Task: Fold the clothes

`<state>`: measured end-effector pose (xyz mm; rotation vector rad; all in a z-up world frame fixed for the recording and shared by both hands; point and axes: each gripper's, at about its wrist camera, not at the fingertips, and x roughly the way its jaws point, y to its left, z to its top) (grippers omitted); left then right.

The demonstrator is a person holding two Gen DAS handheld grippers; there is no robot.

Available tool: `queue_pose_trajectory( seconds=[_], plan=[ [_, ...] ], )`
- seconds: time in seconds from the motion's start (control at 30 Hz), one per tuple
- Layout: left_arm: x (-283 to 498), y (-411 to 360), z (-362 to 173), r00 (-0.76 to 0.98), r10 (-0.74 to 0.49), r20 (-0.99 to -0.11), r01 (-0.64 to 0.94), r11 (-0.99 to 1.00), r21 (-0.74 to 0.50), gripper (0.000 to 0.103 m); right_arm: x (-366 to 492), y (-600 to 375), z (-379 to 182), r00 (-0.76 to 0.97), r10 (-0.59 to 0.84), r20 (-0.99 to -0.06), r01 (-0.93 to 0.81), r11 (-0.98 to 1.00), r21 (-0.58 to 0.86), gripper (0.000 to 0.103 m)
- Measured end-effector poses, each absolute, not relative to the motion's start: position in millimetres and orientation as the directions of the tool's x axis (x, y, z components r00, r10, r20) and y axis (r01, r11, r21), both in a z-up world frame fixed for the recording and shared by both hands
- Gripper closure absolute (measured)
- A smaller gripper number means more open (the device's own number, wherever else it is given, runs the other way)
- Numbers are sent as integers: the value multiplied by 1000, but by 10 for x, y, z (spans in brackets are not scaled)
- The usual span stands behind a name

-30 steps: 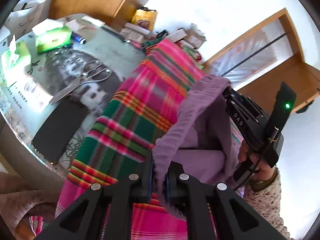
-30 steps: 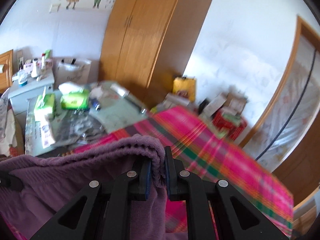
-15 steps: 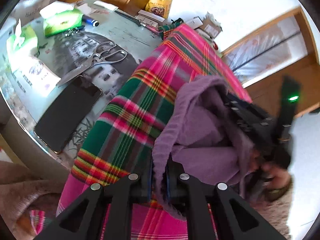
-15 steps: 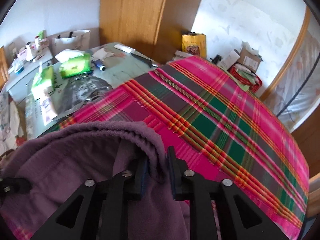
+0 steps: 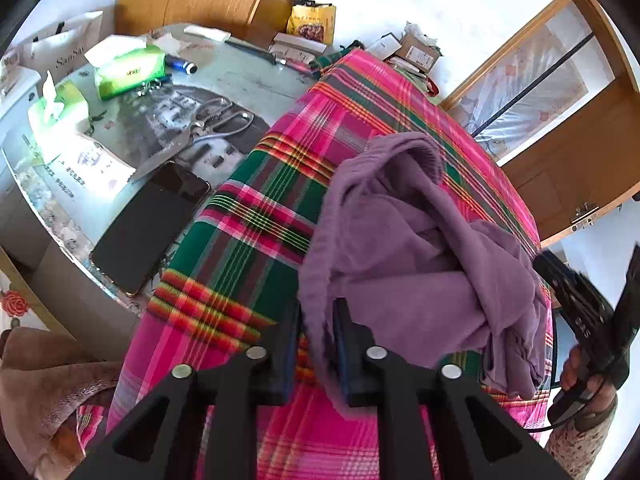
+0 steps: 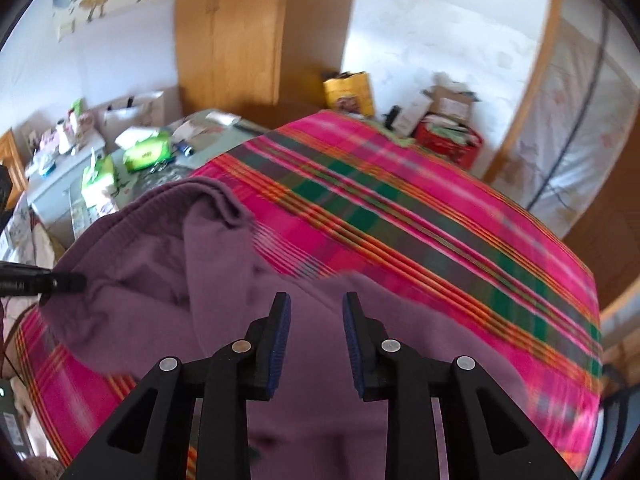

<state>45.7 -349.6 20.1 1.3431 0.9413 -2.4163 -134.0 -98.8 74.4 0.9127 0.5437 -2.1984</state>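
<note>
So the purple garment [image 5: 404, 248] is lying in a loose, bunched heap on the pink, green and orange plaid cloth [image 5: 256, 216], with its ribbed hem [image 6: 168, 200] curling up at the far end of the pile. The left hand-held gripper [image 5: 316, 344] is pinching a near edge of it, fabric squeezed right between the two blue-lined fingers [image 5: 290, 344] and hanging a bit below them. The right hand-held gripper [image 6: 314, 336] has its fingers spread apart with nothing between them, sitting just above the near part of the purple fabric, which fills the whole bottom of its view. From the left wrist view you can see that right one off at the right edge, held in the person's hand [image 5: 588, 384] with a speckled sleeve [image 5: 576, 444] below it, just beside the right side of the heap. In the right wrist view the tip of the left one pokes in from the left edge, touching the garment. The plaid cloth covers most of the surface; the bare glass-topped part [image 5: 248, 80] to the left is pretty cluttered: a black phone [image 5: 148, 228] lying flat just beside the plaid edge, big metal scissors [image 5: 200, 132] beyond it, two green tissue packs [image 5: 128, 68], a white paper packet [image 5: 88, 164] and a small blue cylinder [image 5: 180, 65]. Farther back there's a wooden wardrobe [image 6: 232, 32], a yellow bag [image 6: 350, 92] against the white wall, some cardboard boxes [image 5: 416, 50], and a wood-framed door [image 5: 560, 92] on the right.
</note>
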Motion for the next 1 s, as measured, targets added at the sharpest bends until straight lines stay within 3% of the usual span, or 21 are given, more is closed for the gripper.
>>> queue_pose_trajectory(
  seconds=[0.3,0.6,1.0],
  plan=[
    [589,-3222,498,-607,27,-794,448,-814,-370,81,-1175,454,709,-601,-355,-716,518,-855,-11,72],
    [242,-2553,562,-604,152,-782,264,-888,-376,81,-832,1264,303,-609,-294,-736,310,-943,120,67],
    [-387,-1490,539,-505,307,-807,-10,-937,-350,79,-689,1270,82,-565,-387,-729,366,-909,199,66]
  ],
)
